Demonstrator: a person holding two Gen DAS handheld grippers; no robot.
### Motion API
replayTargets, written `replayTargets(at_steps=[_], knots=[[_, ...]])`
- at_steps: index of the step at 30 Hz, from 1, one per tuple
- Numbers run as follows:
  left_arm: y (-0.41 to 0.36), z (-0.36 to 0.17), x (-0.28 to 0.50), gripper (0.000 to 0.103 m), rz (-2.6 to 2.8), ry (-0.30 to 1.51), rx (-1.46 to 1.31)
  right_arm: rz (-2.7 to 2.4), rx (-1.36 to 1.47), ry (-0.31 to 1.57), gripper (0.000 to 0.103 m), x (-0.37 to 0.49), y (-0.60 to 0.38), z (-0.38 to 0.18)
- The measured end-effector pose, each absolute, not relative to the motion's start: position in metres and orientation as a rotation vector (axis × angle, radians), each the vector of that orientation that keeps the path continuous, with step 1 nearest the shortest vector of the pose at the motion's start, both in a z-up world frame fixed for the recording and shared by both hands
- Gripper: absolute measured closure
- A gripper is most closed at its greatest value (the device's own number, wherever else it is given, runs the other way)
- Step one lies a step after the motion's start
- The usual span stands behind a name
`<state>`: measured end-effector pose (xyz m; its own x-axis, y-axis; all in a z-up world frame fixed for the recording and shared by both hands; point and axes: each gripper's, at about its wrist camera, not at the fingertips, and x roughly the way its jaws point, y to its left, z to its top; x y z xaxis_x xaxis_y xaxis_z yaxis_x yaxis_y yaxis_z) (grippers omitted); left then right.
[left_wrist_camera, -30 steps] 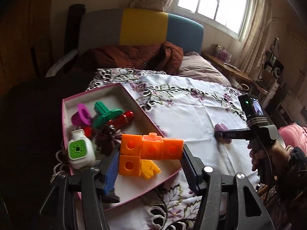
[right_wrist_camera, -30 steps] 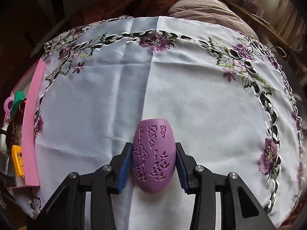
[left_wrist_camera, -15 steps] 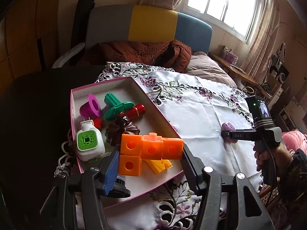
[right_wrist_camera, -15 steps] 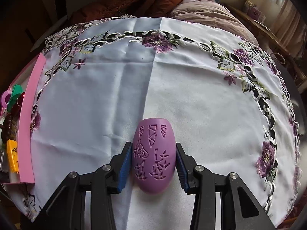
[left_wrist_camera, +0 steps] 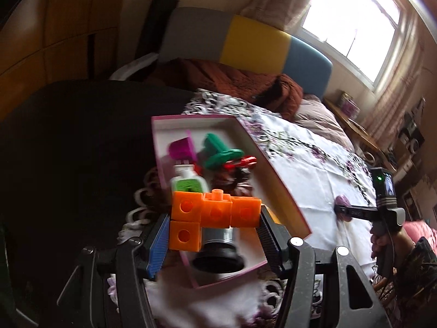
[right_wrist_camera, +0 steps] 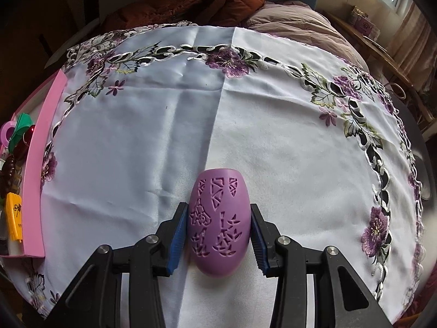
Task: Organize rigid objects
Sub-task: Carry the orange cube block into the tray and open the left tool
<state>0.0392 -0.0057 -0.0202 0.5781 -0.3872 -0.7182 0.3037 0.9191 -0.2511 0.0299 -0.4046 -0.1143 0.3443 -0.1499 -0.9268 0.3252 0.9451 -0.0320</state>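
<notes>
One embroidered tablecloth (right_wrist_camera: 164, 150) | pink tray (left_wrist_camera: 273, 180) at edge | window (left_wrist_camera: 352, 22) behind

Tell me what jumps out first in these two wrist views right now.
The orange block cluster, clamped in the left gripper above the pink-edged box. Next, the purple cut-out egg-shaped shell, lying on the white embroidered tablecloth between the right gripper's pads.

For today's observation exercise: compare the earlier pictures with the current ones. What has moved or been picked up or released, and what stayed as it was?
The left gripper, shut on the orange block cluster throughout, has carried it further over the pink tray, so the tray's contents have slid across its view. Nothing was newly taken or released. The right gripper stayed put, clamped on the purple perforated shell against the white tablecloth.
</notes>
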Motion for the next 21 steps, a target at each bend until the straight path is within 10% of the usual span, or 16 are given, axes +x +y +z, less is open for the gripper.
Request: replayTargets(at_steps=[21], knots=[[-0.086, -0.059, 0.073, 0.043, -0.527, 0.985, -0.004, -0.301, 0.166, 1.184, 0.059, 0.03, -0.403, -0.114]])
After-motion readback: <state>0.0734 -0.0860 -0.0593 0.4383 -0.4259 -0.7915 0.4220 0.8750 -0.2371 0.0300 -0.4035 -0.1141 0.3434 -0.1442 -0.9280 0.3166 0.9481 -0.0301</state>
